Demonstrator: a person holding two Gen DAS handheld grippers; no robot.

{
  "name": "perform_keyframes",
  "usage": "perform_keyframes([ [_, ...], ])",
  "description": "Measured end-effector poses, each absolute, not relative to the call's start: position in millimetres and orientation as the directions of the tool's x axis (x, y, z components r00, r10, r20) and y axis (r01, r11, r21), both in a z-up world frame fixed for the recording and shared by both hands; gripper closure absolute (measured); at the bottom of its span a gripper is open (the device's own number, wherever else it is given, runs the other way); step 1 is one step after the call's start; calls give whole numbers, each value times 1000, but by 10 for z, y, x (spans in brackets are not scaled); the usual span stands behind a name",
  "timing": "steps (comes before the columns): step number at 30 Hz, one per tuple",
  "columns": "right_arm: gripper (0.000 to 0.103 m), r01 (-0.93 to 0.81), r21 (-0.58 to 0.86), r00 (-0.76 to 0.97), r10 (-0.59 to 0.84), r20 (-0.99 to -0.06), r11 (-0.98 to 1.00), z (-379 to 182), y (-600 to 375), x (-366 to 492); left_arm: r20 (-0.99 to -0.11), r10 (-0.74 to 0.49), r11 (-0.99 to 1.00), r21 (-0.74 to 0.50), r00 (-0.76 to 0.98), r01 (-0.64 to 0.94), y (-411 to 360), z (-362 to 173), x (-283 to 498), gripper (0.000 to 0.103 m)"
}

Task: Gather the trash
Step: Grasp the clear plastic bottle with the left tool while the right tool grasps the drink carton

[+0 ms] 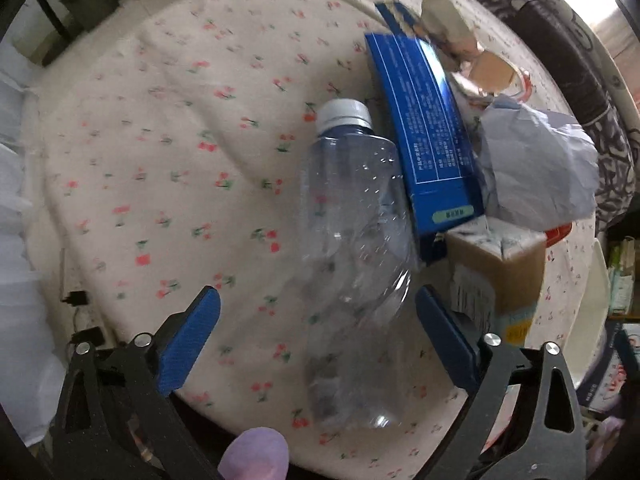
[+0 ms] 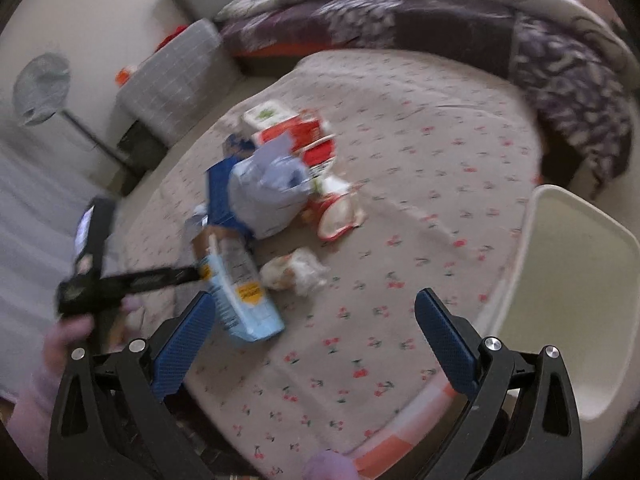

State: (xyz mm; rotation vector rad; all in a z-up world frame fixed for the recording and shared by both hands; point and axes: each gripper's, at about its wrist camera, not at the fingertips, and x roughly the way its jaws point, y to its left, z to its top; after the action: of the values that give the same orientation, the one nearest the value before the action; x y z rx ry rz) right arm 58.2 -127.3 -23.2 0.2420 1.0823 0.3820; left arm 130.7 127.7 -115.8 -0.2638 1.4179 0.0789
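Observation:
A clear empty plastic bottle (image 1: 356,248) with a white cap lies on the cherry-print tablecloth (image 1: 160,160), its base between the fingers of my open left gripper (image 1: 318,300). Right of it lie a blue carton (image 1: 428,140), a crumpled pale bag (image 1: 536,164) and a brown drink carton (image 1: 496,272). In the right wrist view my right gripper (image 2: 316,304) is open and empty above the cloth, short of the trash pile: the drink carton (image 2: 240,284), a crumpled wrapper (image 2: 296,270), the pale bag (image 2: 268,196), red-and-white packets (image 2: 336,216). The left gripper's tool (image 2: 120,276) shows at the left.
A white chair (image 2: 576,280) stands at the table's right edge. A bed with a purple patterned quilt (image 2: 440,12) lies behind the table. A grey box (image 2: 172,76) and a fan (image 2: 40,84) stand at the left by the wall.

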Motion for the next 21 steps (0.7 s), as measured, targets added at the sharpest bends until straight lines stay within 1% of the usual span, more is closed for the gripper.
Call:
perform_keyframes([
  [3,6,-238,386,380,451,-807,891,-296,-1135,605,-982,-140,966,-164,130,-199,1277,-1233,1375,15],
  [4,6,-249,392,370,461,-806,886,-316,-1098,609,-980,-154,965,-177,126,-192,1280,-1238,1374,21],
  [5,6,-263,396,358,470,-806,880,-332,-1053,612,-977,-172,964,-193,125,-185,1286,-1231,1366,30],
  [6,6,-289,387,348,473,-810,876,-349,-961,610,-974,-190,962,-210,126,-173,1293,-1209,1349,36],
  [7,6,-305,377,346,470,-812,875,-347,-912,599,-972,-196,963,-216,133,-159,1301,-1168,1326,46],
  [11,6,-396,293,360,441,-822,870,-344,-590,566,-961,-198,964,-226,195,-137,1376,-914,1233,47],
  [15,6,-436,249,377,426,-822,865,-342,-340,574,-944,-204,960,-244,258,-135,1506,-574,1123,47],
  [17,6,-448,223,383,411,-827,866,-361,-198,600,-939,-200,959,-246,280,-139,1624,-517,1056,49],
  [20,6,-466,163,398,370,-839,870,-419,-14,633,-931,-198,956,-252,308,-149,1779,-580,1028,49],
  [21,6,-470,149,404,362,-840,870,-435,27,641,-929,-195,955,-253,314,-153,1834,-511,973,50],
])
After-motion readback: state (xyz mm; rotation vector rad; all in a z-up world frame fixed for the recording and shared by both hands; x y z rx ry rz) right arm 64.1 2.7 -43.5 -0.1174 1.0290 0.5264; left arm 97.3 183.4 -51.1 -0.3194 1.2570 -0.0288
